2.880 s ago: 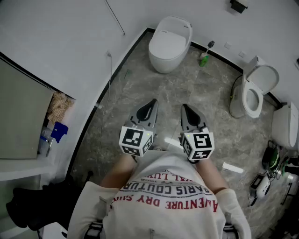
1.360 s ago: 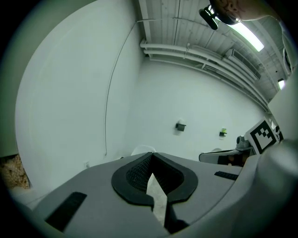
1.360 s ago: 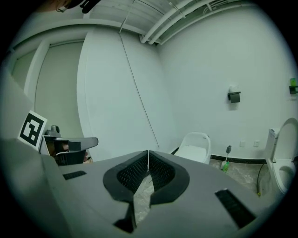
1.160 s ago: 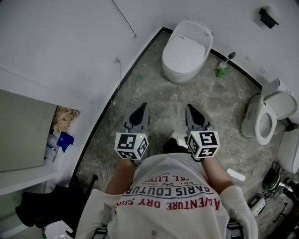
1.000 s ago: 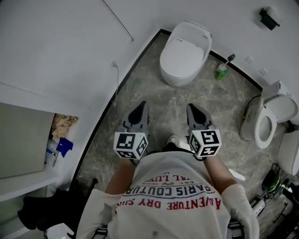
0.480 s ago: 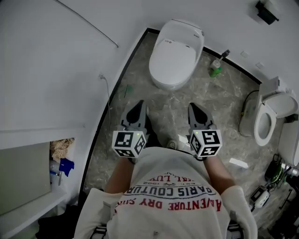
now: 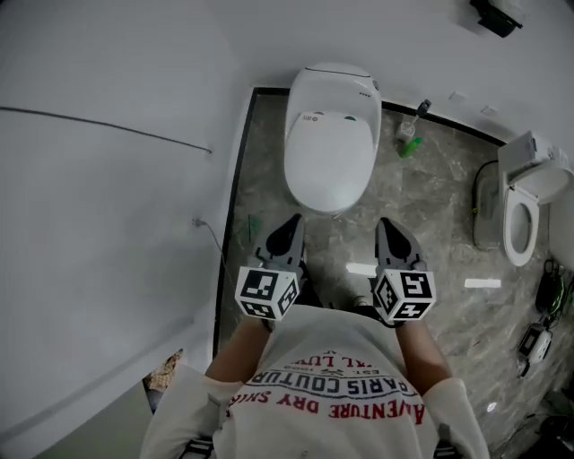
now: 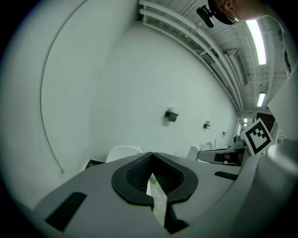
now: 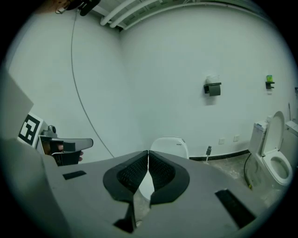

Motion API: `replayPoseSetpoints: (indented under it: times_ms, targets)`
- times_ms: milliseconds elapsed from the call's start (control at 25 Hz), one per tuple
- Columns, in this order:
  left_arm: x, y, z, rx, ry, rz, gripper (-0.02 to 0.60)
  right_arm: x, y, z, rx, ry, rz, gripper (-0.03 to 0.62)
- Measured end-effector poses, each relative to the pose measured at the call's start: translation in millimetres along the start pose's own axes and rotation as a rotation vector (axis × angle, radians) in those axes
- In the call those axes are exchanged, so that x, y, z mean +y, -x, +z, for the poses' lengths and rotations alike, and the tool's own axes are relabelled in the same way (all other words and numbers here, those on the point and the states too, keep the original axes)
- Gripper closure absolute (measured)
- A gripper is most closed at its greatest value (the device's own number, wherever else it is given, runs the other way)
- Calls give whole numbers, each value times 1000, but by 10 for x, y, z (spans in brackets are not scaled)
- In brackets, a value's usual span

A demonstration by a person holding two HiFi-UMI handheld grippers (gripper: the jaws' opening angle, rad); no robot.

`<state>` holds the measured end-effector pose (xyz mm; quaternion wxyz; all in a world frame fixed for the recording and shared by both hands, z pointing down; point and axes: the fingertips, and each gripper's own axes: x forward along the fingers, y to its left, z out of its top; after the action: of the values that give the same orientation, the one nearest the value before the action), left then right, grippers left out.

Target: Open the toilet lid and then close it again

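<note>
White wall (image 7: 108, 179) fills the left and far side. Grey marble floor (image 7: 444, 229) has a black skirting strip along its left & far edges. Person stands mid-floor in a white printed shirt (image 7: 327, 390), facing the far wall. Toilet (image 7: 334, 79), white, sits in the floor's far left corner w/ its back to the far wall. Its lid (image 7: 328, 157) is down flat, shut. 2nd toilet (image 7: 525, 215) is at the floor's right edge, well apart from the 1st, lid up & bowl showing. L gripper (image 7: 293, 221) and R gripper (image 7: 388, 224) are held side by side, apart from each other, both pointing toward the toilet. Their tips are near its front rim but touch nothing. In each gripper view the toilet shows beyond the tips, not btwn them. L jaws are together, nothing btwn the pads. R jaws are likewise together, tips meeting, empty. Each gripper has a marker cube at its rear. Green bottle (image 7: 406, 146) stands on the floor's far edge, just right of the toilet. Black fitting (image 7: 491, 12) hangs on the far wall above, to the right.
</note>
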<state>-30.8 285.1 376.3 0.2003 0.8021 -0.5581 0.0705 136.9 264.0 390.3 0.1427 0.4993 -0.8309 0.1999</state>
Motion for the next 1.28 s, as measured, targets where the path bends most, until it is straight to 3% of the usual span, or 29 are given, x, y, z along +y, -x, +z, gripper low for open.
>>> replayPoseSetpoints:
  times_ms: [320, 520, 680, 920, 1120, 1280]
  targets:
    - [958, -607, 67, 87, -24, -116, 574, 368, -1029, 71, 6, -61, -81, 579]
    - [1517, -845, -359, 0, 24, -160, 574, 630, -1627, -476, 42, -76, -58, 579]
    - [1576, -1100, -689, 21, 33, -183, 574, 513, -1866, -714, 36, -71, -35, 579]
    - [1498, -1409, -1491, 85, 25, -225, 574, 251, -2219, -1335, 74, 26, 16, 578]
    - [1484, -1699, -2221, 145, -96, -243, 574, 179, -2517, -2018, 143, 161, 84, 579]
    - [1521, -1928, -2800, 197, -104, -245, 574, 89, -2731, -2569, 180, 267, 121, 579]
